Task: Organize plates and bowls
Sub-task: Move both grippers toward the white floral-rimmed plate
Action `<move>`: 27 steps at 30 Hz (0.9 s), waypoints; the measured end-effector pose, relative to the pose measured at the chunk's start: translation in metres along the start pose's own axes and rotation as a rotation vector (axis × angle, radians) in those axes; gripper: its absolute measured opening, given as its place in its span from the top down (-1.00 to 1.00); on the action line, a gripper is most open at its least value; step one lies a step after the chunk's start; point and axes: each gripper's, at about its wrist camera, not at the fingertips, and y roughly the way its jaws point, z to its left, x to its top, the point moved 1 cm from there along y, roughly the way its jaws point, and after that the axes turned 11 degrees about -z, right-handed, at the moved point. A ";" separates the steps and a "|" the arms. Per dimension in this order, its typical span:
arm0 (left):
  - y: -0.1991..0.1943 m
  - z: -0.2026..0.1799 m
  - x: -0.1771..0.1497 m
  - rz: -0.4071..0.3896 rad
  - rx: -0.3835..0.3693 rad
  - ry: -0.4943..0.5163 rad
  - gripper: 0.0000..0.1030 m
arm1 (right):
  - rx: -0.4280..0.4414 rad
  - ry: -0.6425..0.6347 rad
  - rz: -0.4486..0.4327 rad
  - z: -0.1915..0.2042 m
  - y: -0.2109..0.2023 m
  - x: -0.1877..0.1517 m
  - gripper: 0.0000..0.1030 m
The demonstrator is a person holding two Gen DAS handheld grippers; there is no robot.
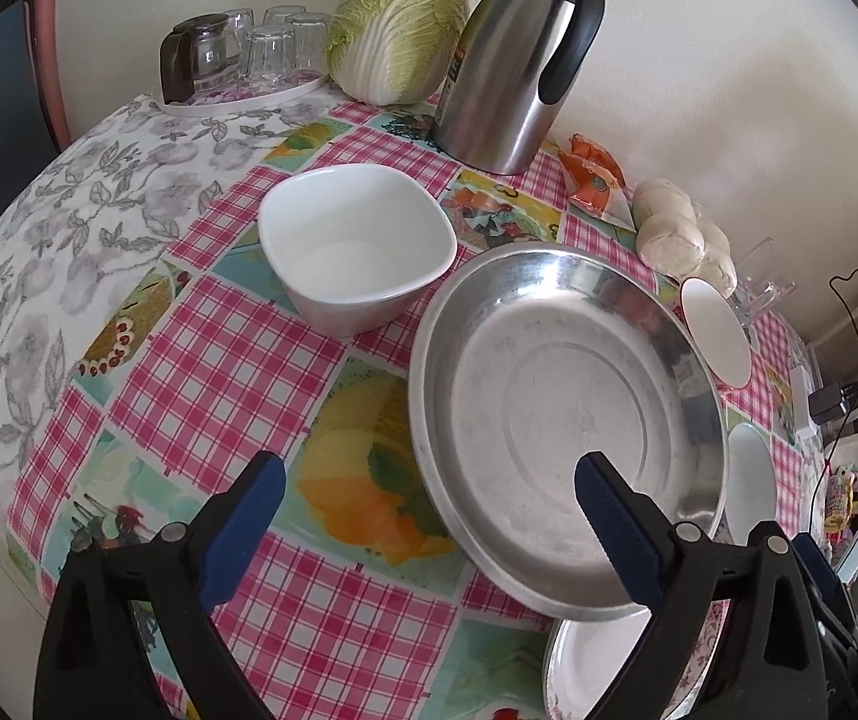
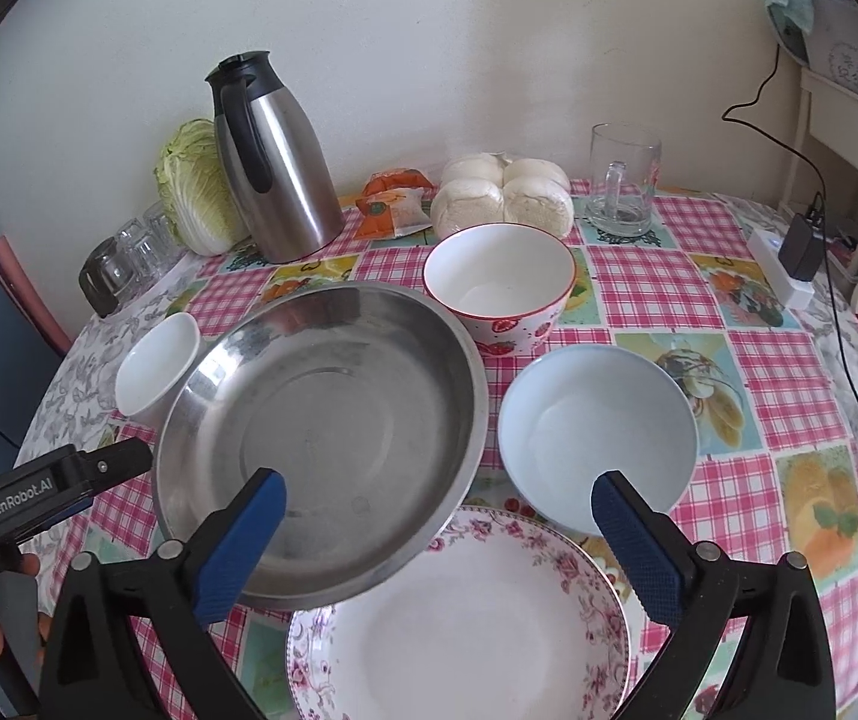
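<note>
A wide steel pan (image 1: pixel 567 420) (image 2: pixel 327 420) sits mid-table, its near edge overlapping the rim of a floral plate (image 2: pixel 465 618) (image 1: pixel 591 660). Left of the pan stands a white square bowl (image 1: pixel 357 246) (image 2: pixel 156 366). A strawberry-patterned bowl (image 2: pixel 501 282) (image 1: pixel 717 330) is behind the pan, and a pale blue bowl (image 2: pixel 597 432) (image 1: pixel 750 480) is to its right. My left gripper (image 1: pixel 429 474) (image 2: pixel 123 462) hangs open over the pan's left rim, holding nothing. My right gripper (image 2: pixel 440 489) is open above the pan's near edge and the plate, also holding nothing.
Along the wall stand a steel thermos jug (image 2: pixel 273 162), a cabbage (image 1: pixel 399 24), a tray of upturned glasses (image 1: pixel 249 48), an orange packet (image 2: pixel 393 204), bagged buns (image 2: pixel 501 192) and a glass mug (image 2: pixel 621 186). A power strip with adapter (image 2: pixel 789 264) lies at the right table edge.
</note>
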 end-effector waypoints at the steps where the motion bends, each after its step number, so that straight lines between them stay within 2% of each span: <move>1: -0.003 0.000 -0.002 -0.005 0.001 0.007 -0.90 | -0.002 0.009 -0.001 -0.002 -0.002 -0.001 -1.00; 9: -0.020 -0.013 -0.019 -0.037 -0.013 0.058 -0.91 | -0.020 0.013 0.000 -0.009 -0.020 -0.017 -1.00; 16: -0.030 -0.028 -0.040 -0.031 -0.053 0.109 -0.91 | -0.028 0.031 -0.006 -0.015 -0.035 -0.030 -1.00; 22: -0.034 -0.035 -0.054 -0.013 -0.089 0.108 -0.91 | -0.052 0.060 -0.007 -0.028 -0.046 -0.038 -1.00; 27: -0.036 -0.043 -0.065 0.000 -0.108 0.130 -0.91 | -0.082 0.101 0.027 -0.044 -0.045 -0.046 -1.00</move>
